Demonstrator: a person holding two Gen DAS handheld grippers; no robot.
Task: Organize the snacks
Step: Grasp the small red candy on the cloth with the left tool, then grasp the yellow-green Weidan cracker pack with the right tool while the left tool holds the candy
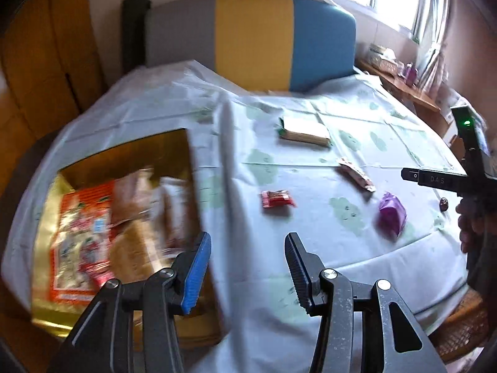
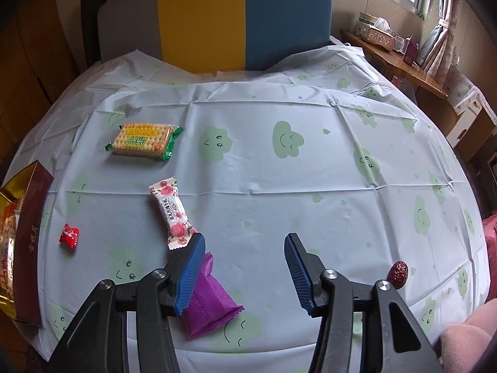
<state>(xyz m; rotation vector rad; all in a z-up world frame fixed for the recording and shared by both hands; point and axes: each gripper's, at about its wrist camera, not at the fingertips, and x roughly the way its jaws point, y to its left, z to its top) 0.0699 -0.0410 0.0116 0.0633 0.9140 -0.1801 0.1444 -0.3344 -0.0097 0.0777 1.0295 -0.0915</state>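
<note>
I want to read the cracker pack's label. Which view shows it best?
The right wrist view: the cracker pack lies sharp, face up, label legible. The left wrist view shows it blurred, its label unreadable.

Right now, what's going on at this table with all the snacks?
A person holding a gripper in each hand is sorting snacks into a gold box, which already holds several packets. Both the left gripper and right gripper are open and empty. Still loose on the tablecloth are a cracker pack, a rose-print candy, a red candy, a purple packet and a red date.
</note>
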